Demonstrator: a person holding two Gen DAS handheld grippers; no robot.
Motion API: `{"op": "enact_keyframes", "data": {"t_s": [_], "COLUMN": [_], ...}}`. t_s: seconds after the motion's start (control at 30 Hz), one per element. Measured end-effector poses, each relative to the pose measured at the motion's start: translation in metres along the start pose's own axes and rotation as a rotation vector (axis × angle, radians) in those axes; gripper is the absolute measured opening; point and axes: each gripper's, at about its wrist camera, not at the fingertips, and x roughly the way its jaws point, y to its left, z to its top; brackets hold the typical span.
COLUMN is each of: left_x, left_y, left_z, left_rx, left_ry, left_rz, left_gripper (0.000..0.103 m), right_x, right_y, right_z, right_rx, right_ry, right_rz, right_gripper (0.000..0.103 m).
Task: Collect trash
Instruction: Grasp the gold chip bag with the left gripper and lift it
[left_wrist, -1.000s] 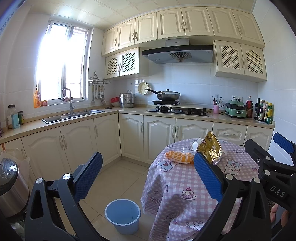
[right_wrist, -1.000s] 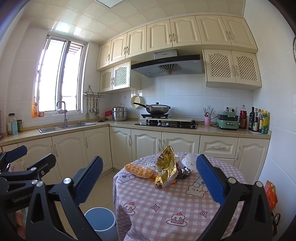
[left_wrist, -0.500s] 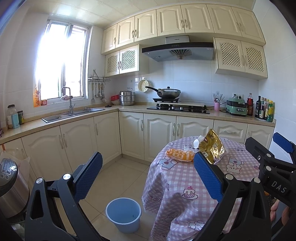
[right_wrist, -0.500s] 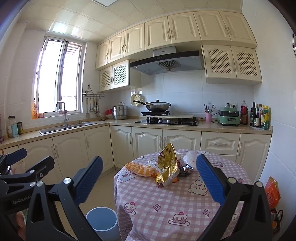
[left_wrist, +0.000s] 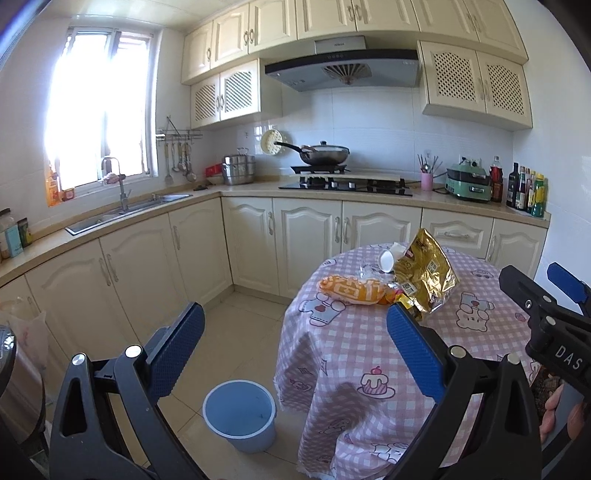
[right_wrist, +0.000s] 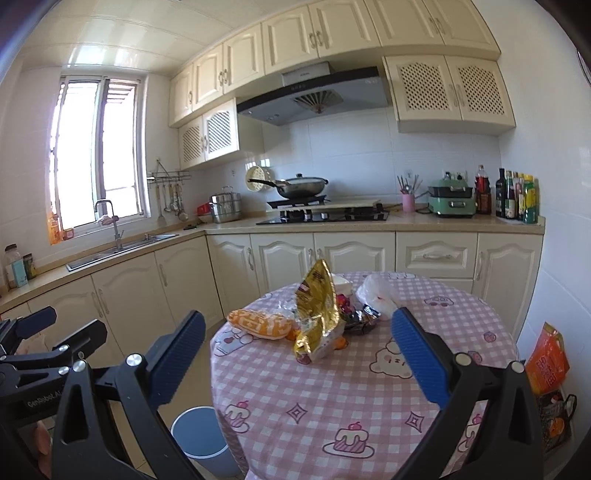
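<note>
A pile of trash lies on a round table with a pink checked cloth (right_wrist: 332, 398): a gold foil bag (right_wrist: 317, 310), an orange snack bag (right_wrist: 258, 323), a white crumpled bag (right_wrist: 376, 295) and small dark wrappers (right_wrist: 360, 317). In the left wrist view the gold bag (left_wrist: 424, 275) and orange bag (left_wrist: 351, 290) show too. A blue bin (left_wrist: 240, 419) stands on the floor left of the table; it also shows in the right wrist view (right_wrist: 203, 435). My left gripper (left_wrist: 295, 343) is open and empty, short of the table. My right gripper (right_wrist: 299, 350) is open and empty, short of the pile.
Cream kitchen cabinets and a counter (right_wrist: 406, 221) with a hob, pan, sink and bottles run behind the table. An orange bag (right_wrist: 546, 358) hangs at the right wall. A metal appliance (left_wrist: 11, 387) stands at far left. Tiled floor (left_wrist: 236, 332) lies left of the table.
Both grippers have moved a little closer to the table and tilted slightly down. The trash and bin have not moved. Both stay open.
</note>
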Motion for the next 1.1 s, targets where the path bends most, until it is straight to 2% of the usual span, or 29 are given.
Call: {"op": "enact_keyframes", "data": {"t_s": [0.23, 0.43, 0.63, 0.83, 0.9, 0.93, 0.97, 1.03, 1.07, 1.1], "left_x": [0.057, 0.103, 0.135, 0.168, 0.175, 0.18, 0.183, 0.19, 0.191, 0.191], "left_y": [-0.026, -0.066, -0.126, -0.169, -0.175, -0.178, -0.178, -0.18, -0.178, -0.175], "left_z": [-0.003, 0.001, 0.001, -0.003, -0.004, -0.005, -0.005, -0.005, -0.004, -0.003], "left_rx": [0.027, 0.091, 0.201, 0.261, 0.263, 0.264, 0.264, 0.261, 0.243, 0.224], "left_ry": [0.107, 0.157, 0.174, 0.208, 0.224, 0.234, 0.245, 0.266, 0.27, 0.269], "left_rz": [-0.081, -0.178, -0.294, -0.328, -0.335, -0.339, -0.345, -0.372, -0.392, -0.413], "left_gripper": [0.095, 0.095, 0.095, 0.094, 0.081, 0.078, 0.07, 0.044, 0.02, 0.016], "right_x": [0.052, 0.086, 0.104, 0.12, 0.126, 0.128, 0.131, 0.136, 0.139, 0.14], "right_y": [-0.038, -0.074, -0.115, -0.145, -0.151, -0.152, -0.153, -0.152, -0.152, -0.152], "right_z": [-0.013, -0.018, -0.018, -0.021, -0.023, -0.024, -0.025, -0.027, -0.028, -0.028], "right_rx": [0.052, 0.122, 0.188, 0.225, 0.226, 0.227, 0.23, 0.229, 0.23, 0.231], "right_ry": [0.11, 0.133, 0.132, 0.157, 0.173, 0.177, 0.185, 0.198, 0.203, 0.204], "right_rz": [-0.088, -0.167, -0.233, -0.261, -0.26, -0.259, -0.259, -0.25, -0.246, -0.244], "right_gripper": [0.099, 0.099, 0.099, 0.099, 0.099, 0.099, 0.099, 0.099, 0.099, 0.099]}}
